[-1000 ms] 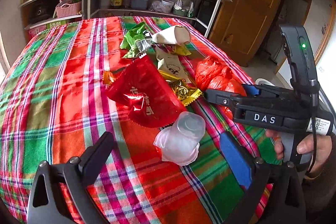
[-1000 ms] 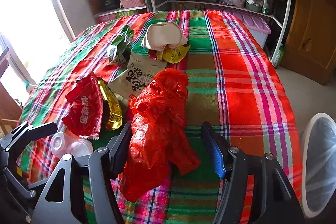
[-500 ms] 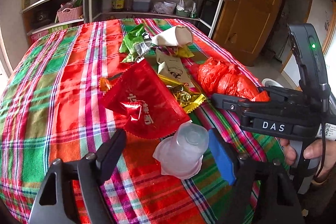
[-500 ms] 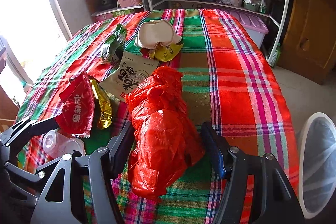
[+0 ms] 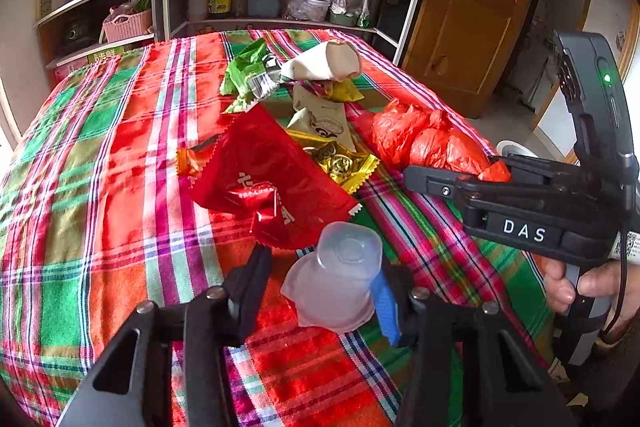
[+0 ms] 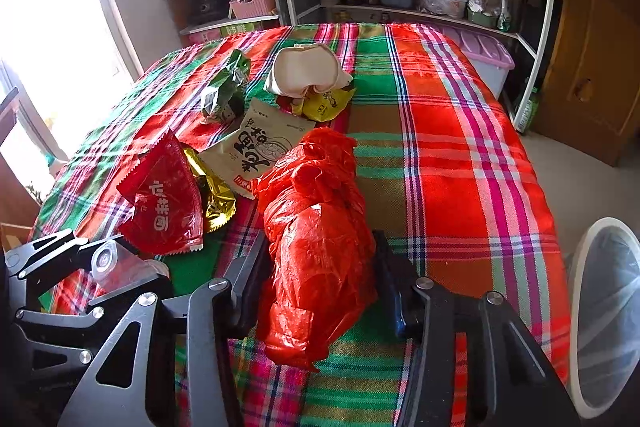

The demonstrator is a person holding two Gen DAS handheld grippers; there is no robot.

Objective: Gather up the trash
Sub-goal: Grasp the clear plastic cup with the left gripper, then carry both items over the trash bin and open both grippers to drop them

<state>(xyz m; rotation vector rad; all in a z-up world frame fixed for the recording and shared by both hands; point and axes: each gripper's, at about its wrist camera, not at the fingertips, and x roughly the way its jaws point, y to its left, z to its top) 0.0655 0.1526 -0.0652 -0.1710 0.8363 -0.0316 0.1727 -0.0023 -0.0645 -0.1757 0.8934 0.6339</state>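
Red bag (image 6: 316,227) seemingly gripped; bin (image 6: 608,311) right-view only

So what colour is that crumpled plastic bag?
Bright red; the plastic bag shows best in the right wrist view.

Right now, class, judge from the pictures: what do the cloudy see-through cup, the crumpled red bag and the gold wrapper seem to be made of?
Cloudy see-through cup: probably thin frosted plastic; the tablecloth's colours show dimly through it.
Crumpled red bag: seemingly thin glossy plastic film; many fine creases with bright highlights.
Gold wrapper: likely metallised foil; mirror-like glints, zigzag-cut edge.
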